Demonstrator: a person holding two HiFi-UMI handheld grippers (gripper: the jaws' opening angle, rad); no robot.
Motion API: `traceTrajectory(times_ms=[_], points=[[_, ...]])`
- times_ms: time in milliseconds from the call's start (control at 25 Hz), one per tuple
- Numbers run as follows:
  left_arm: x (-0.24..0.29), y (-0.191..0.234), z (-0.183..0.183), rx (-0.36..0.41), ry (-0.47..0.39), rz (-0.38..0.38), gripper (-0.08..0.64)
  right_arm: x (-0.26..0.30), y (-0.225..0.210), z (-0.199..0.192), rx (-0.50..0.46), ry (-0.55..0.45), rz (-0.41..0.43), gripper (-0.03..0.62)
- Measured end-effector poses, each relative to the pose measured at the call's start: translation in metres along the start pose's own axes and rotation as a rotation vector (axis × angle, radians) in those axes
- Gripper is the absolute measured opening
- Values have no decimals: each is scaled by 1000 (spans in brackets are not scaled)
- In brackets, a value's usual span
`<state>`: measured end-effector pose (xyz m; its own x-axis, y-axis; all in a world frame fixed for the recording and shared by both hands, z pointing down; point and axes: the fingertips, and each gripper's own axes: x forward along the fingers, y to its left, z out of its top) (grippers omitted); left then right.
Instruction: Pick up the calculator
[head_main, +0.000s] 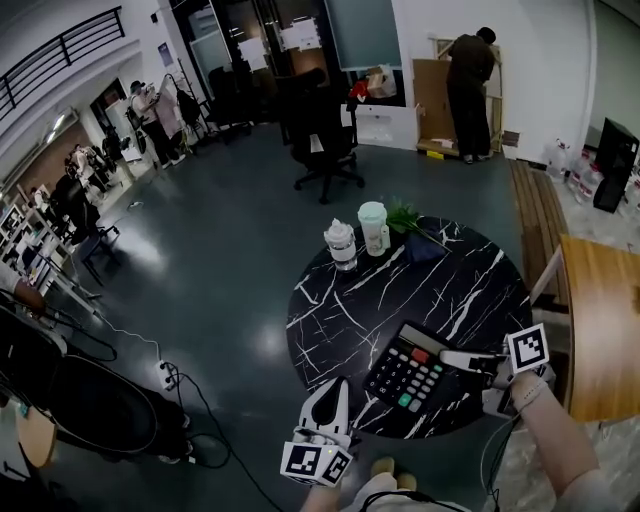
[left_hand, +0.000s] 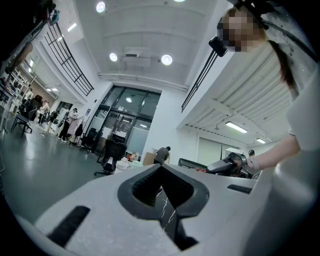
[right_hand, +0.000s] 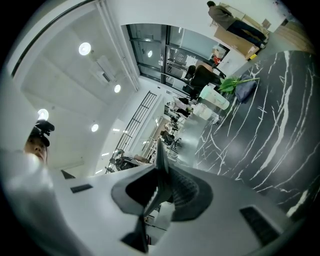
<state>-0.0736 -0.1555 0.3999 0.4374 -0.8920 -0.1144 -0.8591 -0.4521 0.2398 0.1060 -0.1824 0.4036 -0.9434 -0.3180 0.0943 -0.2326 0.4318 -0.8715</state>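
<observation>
i have the right tool (head_main: 447, 357) closed on the right edge of the calculator (head_main: 405, 375), which sits at the near right part of the round black marble tabletop (head_main: 450, 290), keys up. the left tool (head_main: 335, 385) hovers at the near left rim, its jaws drawn together on nothing, well apart from the calculator. at the far side of the tabletop stand two cups (head_main: 341, 245) (head_main: 374, 228) side by side, with a green plant (head_main: 403, 214) and a dark cloth (head_main: 425, 248) just to their right; all of it is well clear of the calculator, and only bare marble lies between. a wooden bench (head_main: 600, 330) is close on the right, and an office chair (head_main: 325, 140) stands on the floor beyond. the right gripper view shows what the head view does not: the calculator (right_hand: 161, 160) edge-on as a thin dark blade pinched in the right tool (right_hand: 157, 190). the left gripper view shows the left tool (left_hand: 162, 192) with only marble behind its notch, and the right tool (left_hand: 222, 166) across the tabletop.
</observation>
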Motion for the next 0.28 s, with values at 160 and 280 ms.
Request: traceTrajectory(times_ms=[160, 280], points=[[-1, 1, -2, -4, 1, 4, 8, 1, 1, 0, -5, 2, 6, 66], [-3, 2, -2, -5, 2, 12, 8, 2, 2, -1, -9, 5, 10, 66]])
